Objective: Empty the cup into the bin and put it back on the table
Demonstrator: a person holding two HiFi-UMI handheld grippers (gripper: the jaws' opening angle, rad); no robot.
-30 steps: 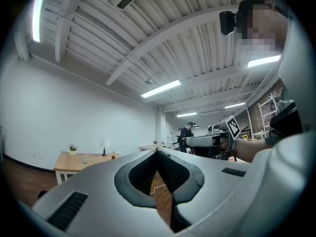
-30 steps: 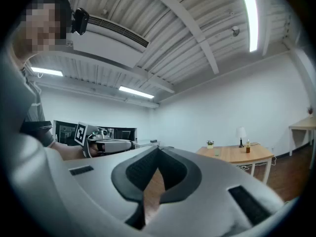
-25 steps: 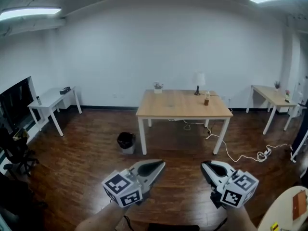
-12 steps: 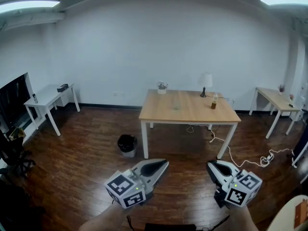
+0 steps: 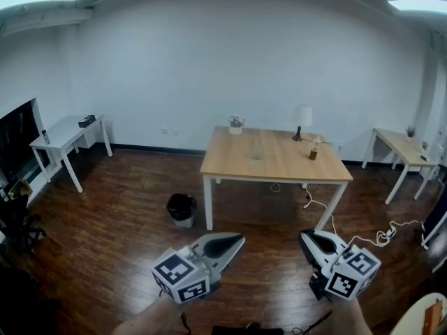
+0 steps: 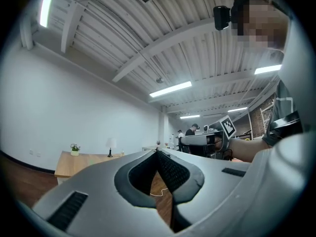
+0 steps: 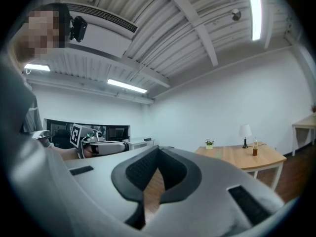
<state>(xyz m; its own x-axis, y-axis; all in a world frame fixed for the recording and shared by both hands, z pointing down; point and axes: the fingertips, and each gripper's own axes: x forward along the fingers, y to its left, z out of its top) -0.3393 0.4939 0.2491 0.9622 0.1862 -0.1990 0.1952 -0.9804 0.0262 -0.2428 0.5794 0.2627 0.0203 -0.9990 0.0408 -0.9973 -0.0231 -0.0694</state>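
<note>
A small clear cup (image 5: 257, 153) stands on the wooden table (image 5: 279, 173) across the room. On the floor by the table's left front leg sits the black bin (image 5: 181, 208). My left gripper (image 5: 235, 241) and right gripper (image 5: 306, 236) are held low in the head view, side by side and pointing toward the table, far short of it. The jaws of both are shut with nothing between them; the left gripper view (image 6: 158, 152) and the right gripper view (image 7: 158, 148) show the tips meeting. Whether the cup holds anything is too small to tell.
On the table also stand a lamp (image 5: 302, 115), a potted plant (image 5: 236, 123) and a brown bottle (image 5: 313, 152). A white cable (image 5: 363, 237) lies on the wood floor at the table's right. White side tables stand at the left (image 5: 66, 131) and right (image 5: 398, 149).
The table and bin have drawn slightly nearer and larger in the head view as the person walks toward them. Both grippers keep their pose, shut.
</note>
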